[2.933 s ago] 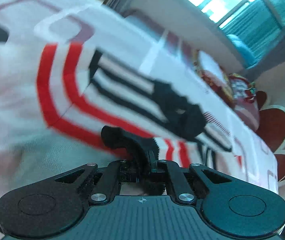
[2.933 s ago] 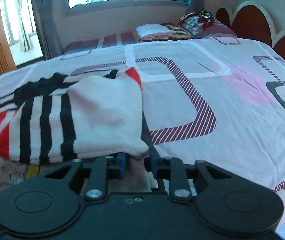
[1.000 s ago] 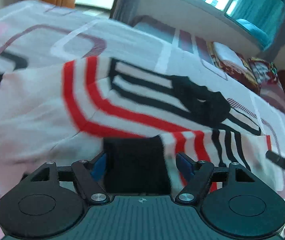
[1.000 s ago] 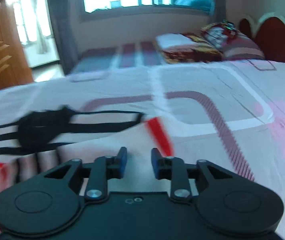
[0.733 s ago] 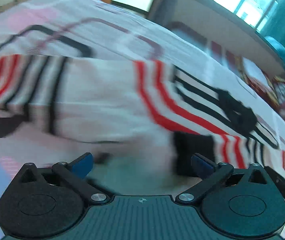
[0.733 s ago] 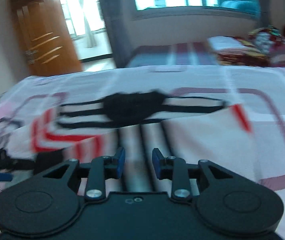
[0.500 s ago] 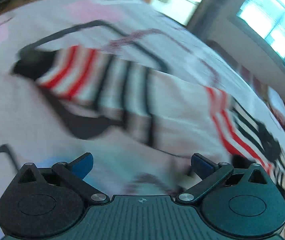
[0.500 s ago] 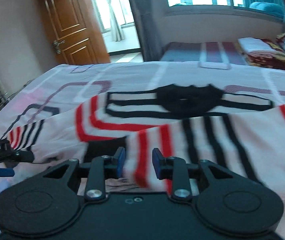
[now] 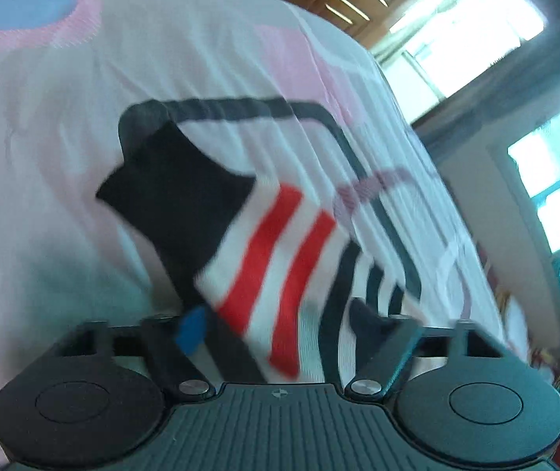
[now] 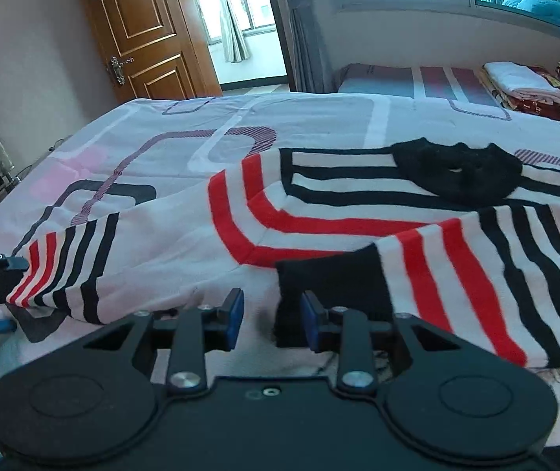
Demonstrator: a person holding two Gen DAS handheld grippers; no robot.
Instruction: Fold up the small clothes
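Patterned bedding [image 10: 319, 117] carries the striped sweater [image 10: 319, 212], spread flat for folding. Its outstretched sleeve end [image 9: 272, 274] is straddled by the left claw [image 9: 280, 325], whose jaws have just been closing. Nothing is held by the part-open right claw [image 10: 268, 318], beside the folded-in cuff [image 10: 331, 286].

Lying ahead of the right tongs, the white knitted sweater with red and black stripes [image 10: 319, 212] is looking soft and matt (its black collar fuzzier), the patterned cotton bedsheet [image 10: 319, 117] smooth, the brown wooden door [image 10: 142, 27] shining glossy.
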